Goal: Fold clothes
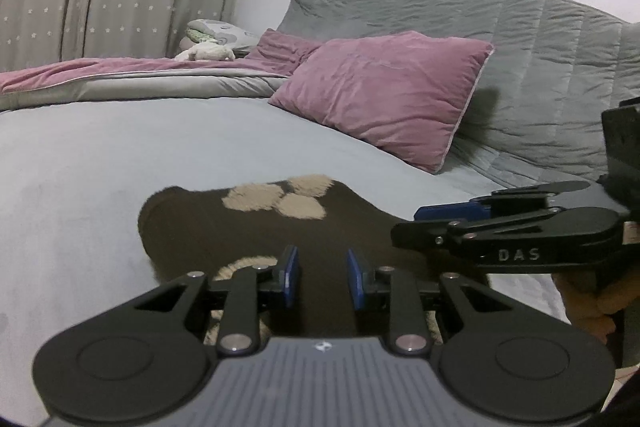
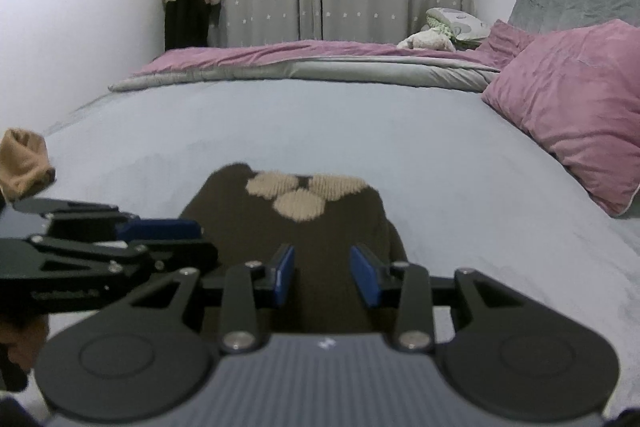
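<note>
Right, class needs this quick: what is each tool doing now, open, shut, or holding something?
Left tool: open, holding nothing, over the dark brown sweater.
Right tool: open, holding nothing, over the same sweater.

A dark brown knit sweater [image 1: 248, 239] [image 2: 288, 227] with beige rounded patches is being seen lying folded and flat on the pale blue bed sheet [image 1: 120, 155] [image 2: 280, 123], near its front edge, pattern facing up.
</note>
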